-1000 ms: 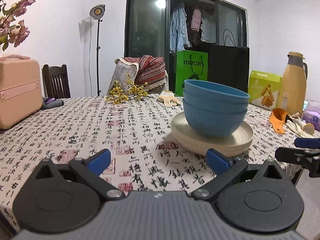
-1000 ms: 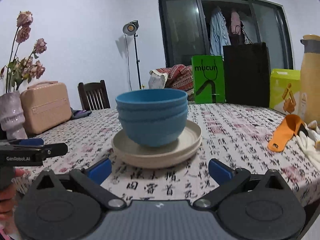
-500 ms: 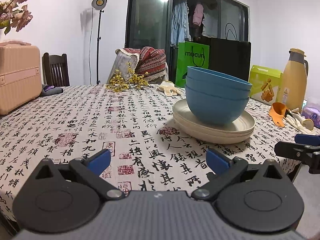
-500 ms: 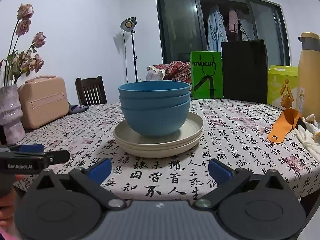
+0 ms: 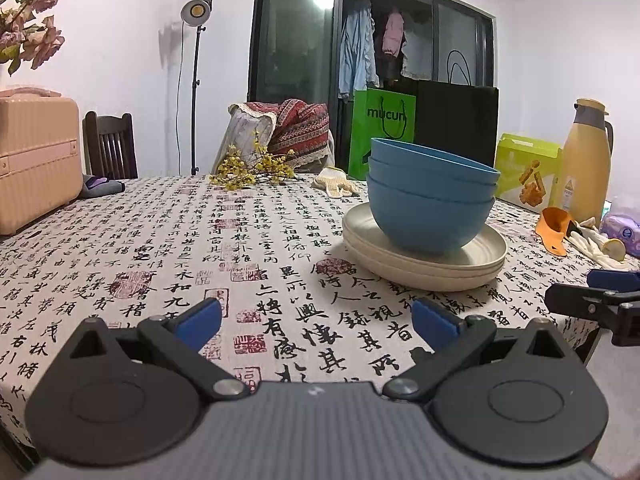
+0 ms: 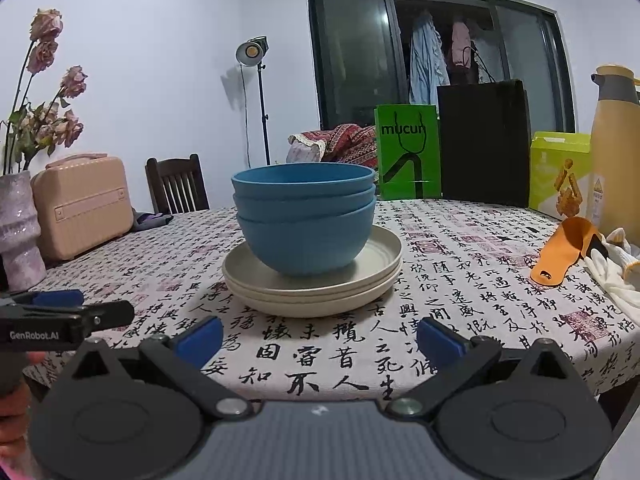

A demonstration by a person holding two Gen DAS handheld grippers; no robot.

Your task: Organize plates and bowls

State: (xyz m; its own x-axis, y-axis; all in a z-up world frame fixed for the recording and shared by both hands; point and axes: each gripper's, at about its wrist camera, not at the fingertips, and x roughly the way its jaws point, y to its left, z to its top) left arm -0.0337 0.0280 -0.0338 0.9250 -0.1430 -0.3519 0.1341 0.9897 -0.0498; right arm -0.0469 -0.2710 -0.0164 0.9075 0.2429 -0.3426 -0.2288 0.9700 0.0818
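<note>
Blue bowls (image 5: pixel 430 204) atop cream plates (image 5: pixel 424 258)

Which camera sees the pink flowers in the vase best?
The right wrist view. It shows the pink flowers whole, with their stems going down into the vase beside the pink suitcase. The left wrist view catches only a few blooms at its top left corner, and no vase.
</note>
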